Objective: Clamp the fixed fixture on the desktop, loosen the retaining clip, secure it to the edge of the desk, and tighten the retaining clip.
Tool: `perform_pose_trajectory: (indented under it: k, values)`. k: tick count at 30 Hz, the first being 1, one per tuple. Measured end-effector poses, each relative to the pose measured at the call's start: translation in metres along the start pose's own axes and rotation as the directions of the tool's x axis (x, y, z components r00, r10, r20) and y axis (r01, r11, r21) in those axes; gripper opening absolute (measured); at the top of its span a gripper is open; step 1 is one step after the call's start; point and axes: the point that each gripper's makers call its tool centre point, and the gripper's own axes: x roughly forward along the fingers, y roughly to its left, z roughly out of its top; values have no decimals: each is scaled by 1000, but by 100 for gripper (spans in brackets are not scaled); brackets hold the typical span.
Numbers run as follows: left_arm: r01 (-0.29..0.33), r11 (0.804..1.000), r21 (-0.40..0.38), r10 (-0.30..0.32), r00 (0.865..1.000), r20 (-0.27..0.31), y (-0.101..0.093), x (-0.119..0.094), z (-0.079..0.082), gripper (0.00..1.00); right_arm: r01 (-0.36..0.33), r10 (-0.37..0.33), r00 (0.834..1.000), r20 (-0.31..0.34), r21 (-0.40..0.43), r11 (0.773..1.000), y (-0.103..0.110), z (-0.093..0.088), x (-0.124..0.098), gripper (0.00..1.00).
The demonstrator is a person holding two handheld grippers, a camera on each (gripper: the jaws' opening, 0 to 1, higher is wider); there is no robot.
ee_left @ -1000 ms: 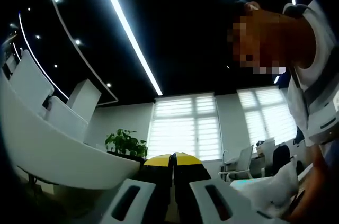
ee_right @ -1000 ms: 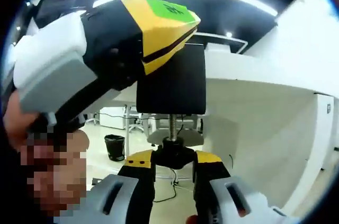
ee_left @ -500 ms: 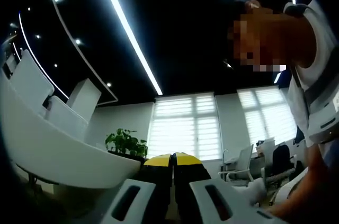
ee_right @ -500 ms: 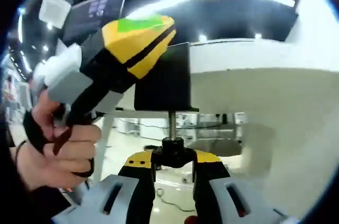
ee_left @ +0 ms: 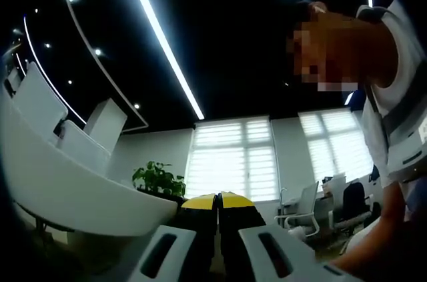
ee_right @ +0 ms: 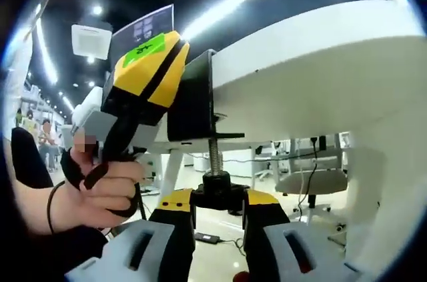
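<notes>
A black clamp fixture [ee_right: 193, 102] sits over the edge of the white desk [ee_right: 320, 62], its threaded screw [ee_right: 215, 155] hanging below. My right gripper [ee_right: 218, 199] is shut on the black knob [ee_right: 218, 185] at the screw's lower end. The yellow-and-black left gripper [ee_right: 150, 55], held by a hand [ee_right: 107, 189], lies against the fixture's upper plate. In the left gripper view my left gripper [ee_left: 217, 197] points up at the ceiling, its yellow tips pressed together; the fixture is hidden there. The desk's white underside [ee_left: 60, 189] curves along the left.
A person [ee_left: 393, 95] stands close on the right of the left gripper view. A potted plant [ee_left: 159, 179] and office chairs [ee_left: 303, 205] stand before bright windows. Below the desk are a desk leg [ee_right: 170, 169] and a grey chair [ee_right: 303, 182].
The right gripper view has swung and rolled, and the desk edge now lies inside the fixture. The left gripper view barely shifted; the white object at its lower right is gone.
</notes>
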Motion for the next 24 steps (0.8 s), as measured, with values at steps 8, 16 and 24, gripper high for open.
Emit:
perform_pose_trajectory:
  k: [8,16,24]
  values:
    - [-3,1000,-12,3,1000,6,1,0,1,2,384,-382,923,42,-118,916,-13,17,-19,39]
    - [-10,1000,-6,10,1000,1,1,-1,1,2,518,-523,852,14,-158,840,7,8,-25,39]
    - [-6,1000,-10,6,1000,1,1,-1,1,2,531,-534,845,20,-138,836,-5,9,-2,39]
